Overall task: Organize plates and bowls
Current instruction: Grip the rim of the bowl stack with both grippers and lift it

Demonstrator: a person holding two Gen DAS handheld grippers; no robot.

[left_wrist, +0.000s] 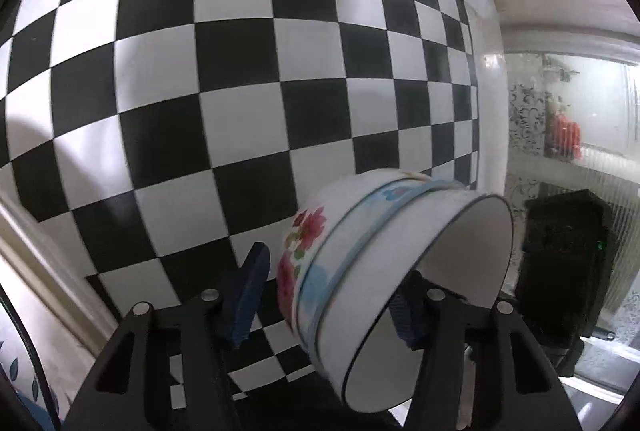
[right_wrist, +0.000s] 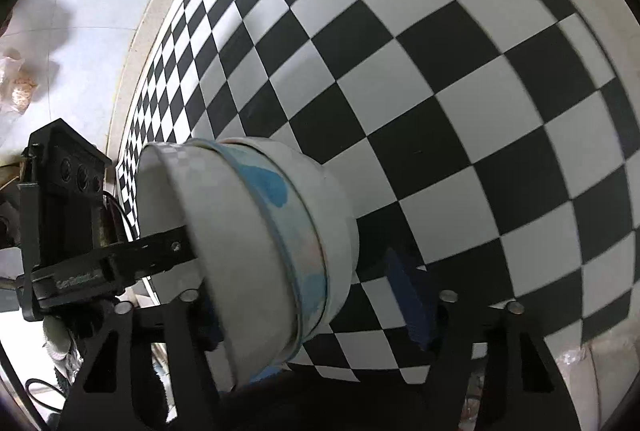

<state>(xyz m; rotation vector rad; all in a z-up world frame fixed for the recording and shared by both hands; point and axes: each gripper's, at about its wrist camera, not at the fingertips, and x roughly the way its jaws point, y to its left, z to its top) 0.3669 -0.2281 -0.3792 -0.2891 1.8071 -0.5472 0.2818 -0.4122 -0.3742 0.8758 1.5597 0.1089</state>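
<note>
Between the left gripper's point(left_wrist: 326, 295) dark blue pads point(left_wrist: 250, 295), a stack of nested floral bowls point(left_wrist: 360, 267) tips on its side over the black-and-white checkered table point(left_wrist: 240, 71), mouth toward the right finger; whether the pads press it is unclear. From the right wrist, the right gripper point(right_wrist: 316, 311) straddles the same blue-banded bowls point(right_wrist: 280, 231), jaws part open, contact uncertain; the left gripper's finger point(right_wrist: 160, 251) reaches into the bowl mouth.

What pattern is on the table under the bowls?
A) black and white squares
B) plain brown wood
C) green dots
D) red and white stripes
A: the table beneath the stacked bowls is covered edge to edge in black and white checker squares, and the right wrist view shows the same.
</note>
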